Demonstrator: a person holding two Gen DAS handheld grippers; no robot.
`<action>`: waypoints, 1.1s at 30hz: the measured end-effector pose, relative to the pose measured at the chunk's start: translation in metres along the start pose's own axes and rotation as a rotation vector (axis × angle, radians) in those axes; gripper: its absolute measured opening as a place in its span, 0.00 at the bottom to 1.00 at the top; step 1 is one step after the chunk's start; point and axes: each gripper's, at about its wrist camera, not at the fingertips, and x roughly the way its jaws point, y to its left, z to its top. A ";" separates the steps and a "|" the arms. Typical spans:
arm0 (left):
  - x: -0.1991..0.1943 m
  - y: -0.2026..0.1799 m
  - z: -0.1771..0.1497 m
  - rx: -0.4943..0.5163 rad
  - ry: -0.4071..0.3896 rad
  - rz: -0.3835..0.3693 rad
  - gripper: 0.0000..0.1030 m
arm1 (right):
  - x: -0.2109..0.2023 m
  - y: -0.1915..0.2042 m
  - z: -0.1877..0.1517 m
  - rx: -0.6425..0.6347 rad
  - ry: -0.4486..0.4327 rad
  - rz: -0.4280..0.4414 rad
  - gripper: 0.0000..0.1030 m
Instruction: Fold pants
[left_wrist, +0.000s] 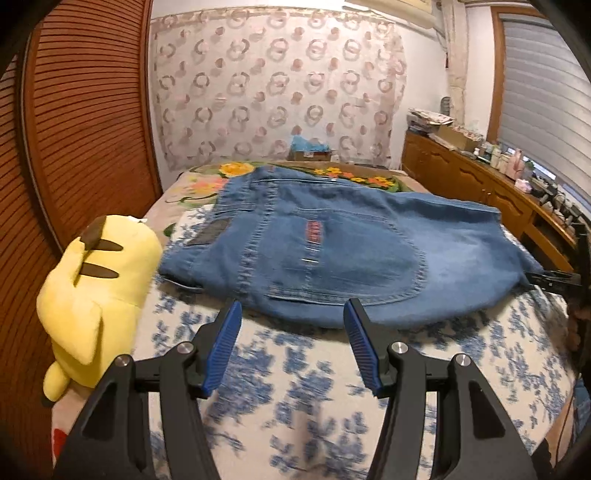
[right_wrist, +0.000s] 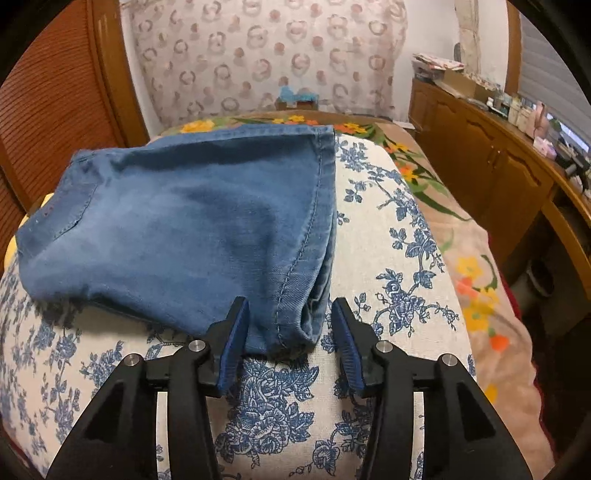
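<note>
Folded blue jeans (left_wrist: 332, 251) lie on the bed, back pocket and red label facing up. My left gripper (left_wrist: 293, 306) hovers just short of their near edge, jaws open with nothing between the blue pads (left_wrist: 221, 347). In the right wrist view the same jeans (right_wrist: 184, 229) show their folded leg end, with a stitched seam running down to the near corner. My right gripper (right_wrist: 290, 302) straddles that corner. Its jaws stand open, the denim lies between them, and the right pad (right_wrist: 347, 347) is clear of the cloth.
The bed carries a blue-and-white floral cover (left_wrist: 295, 387) over a flowered blanket (right_wrist: 476, 280). A yellow plush toy (left_wrist: 96, 295) lies at the bed's left edge by a slatted wooden door (left_wrist: 74, 122). A wooden cabinet (right_wrist: 491, 162) with clutter runs along the right.
</note>
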 end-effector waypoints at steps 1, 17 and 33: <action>0.003 0.004 0.001 -0.002 0.006 0.012 0.55 | 0.000 0.000 -0.001 0.002 0.000 0.001 0.46; 0.073 0.060 0.040 -0.085 0.103 0.145 0.55 | 0.001 -0.001 -0.002 -0.008 -0.001 -0.010 0.48; 0.109 0.093 0.031 -0.189 0.211 0.144 0.56 | 0.001 0.001 -0.003 -0.010 -0.001 -0.012 0.48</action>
